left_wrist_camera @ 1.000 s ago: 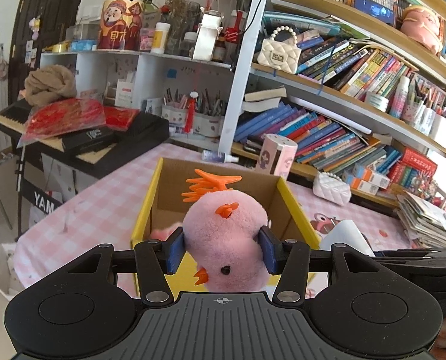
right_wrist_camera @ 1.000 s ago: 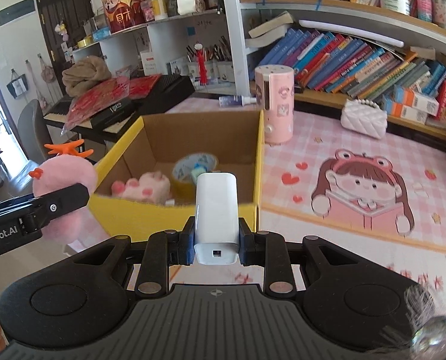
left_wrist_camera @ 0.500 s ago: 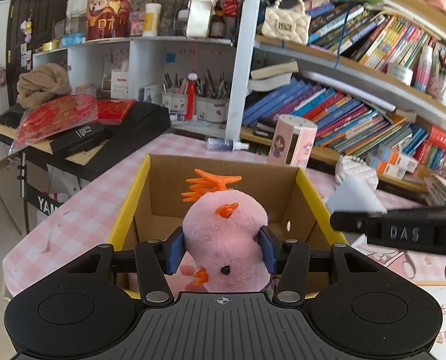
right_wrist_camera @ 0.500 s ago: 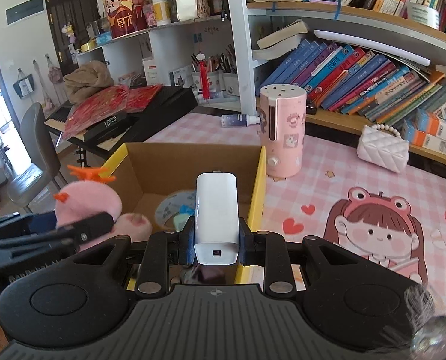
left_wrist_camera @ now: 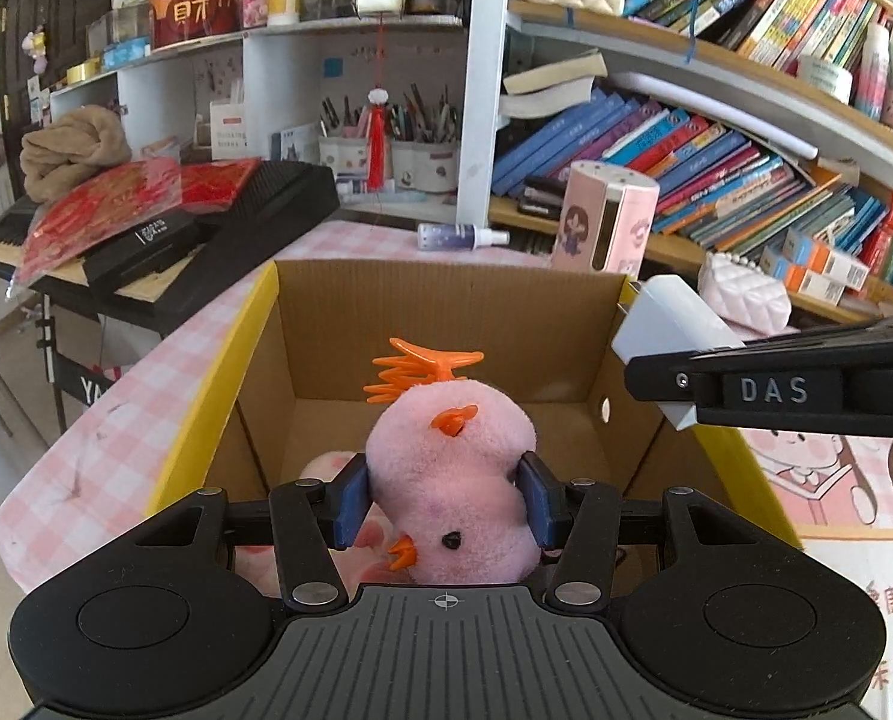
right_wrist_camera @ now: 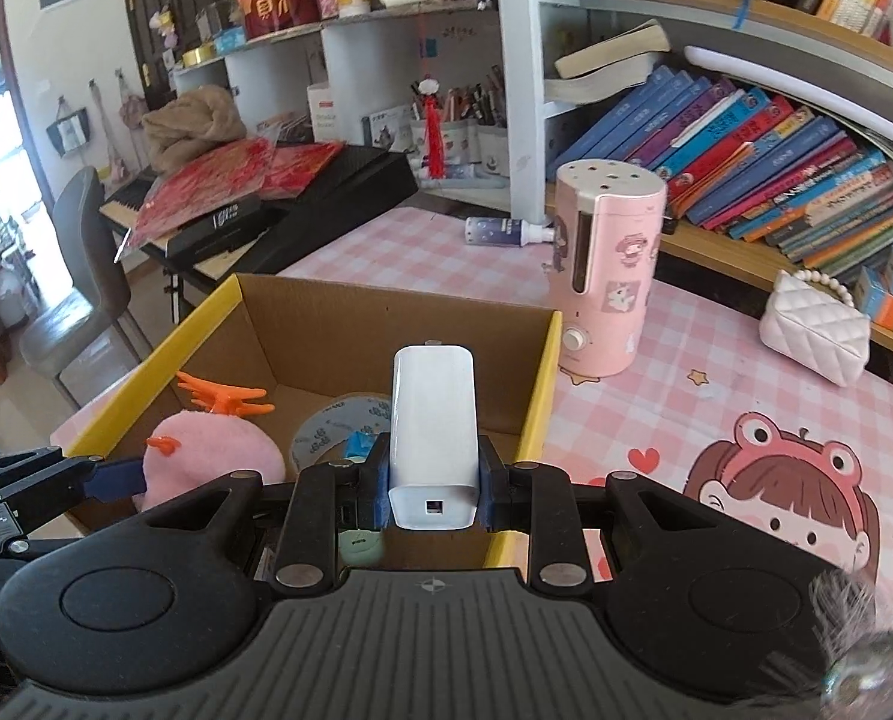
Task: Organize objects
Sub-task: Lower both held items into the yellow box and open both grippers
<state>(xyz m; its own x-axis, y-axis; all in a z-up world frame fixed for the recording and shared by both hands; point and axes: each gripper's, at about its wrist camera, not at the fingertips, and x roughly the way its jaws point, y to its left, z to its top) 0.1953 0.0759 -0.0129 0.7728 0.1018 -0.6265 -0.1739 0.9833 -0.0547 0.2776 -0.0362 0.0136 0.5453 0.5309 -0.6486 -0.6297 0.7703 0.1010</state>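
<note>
My left gripper (left_wrist_camera: 443,501) is shut on a pink plush chick (left_wrist_camera: 452,474) with orange comb, held over the open cardboard box (left_wrist_camera: 446,312) with yellow outer walls. My right gripper (right_wrist_camera: 433,489) is shut on a white charger block (right_wrist_camera: 433,432), held over the box's right part (right_wrist_camera: 386,324). The chick also shows in the right wrist view (right_wrist_camera: 206,450), and the charger in the left wrist view (left_wrist_camera: 668,324). Inside the box lie a tape roll (right_wrist_camera: 338,426) and a pink plush item (left_wrist_camera: 326,468).
A pink cylindrical dispenser (right_wrist_camera: 608,276), a small spray bottle (right_wrist_camera: 506,232) and a white quilted purse (right_wrist_camera: 812,330) stand on the pink checked tablecloth (right_wrist_camera: 422,258) behind and right of the box. Bookshelves rise behind. A keyboard piano (right_wrist_camera: 278,210) stands at the left.
Both grippers have moved forward over the box with their objects still held. The right gripper with the charger has come in above the box's right wall.
</note>
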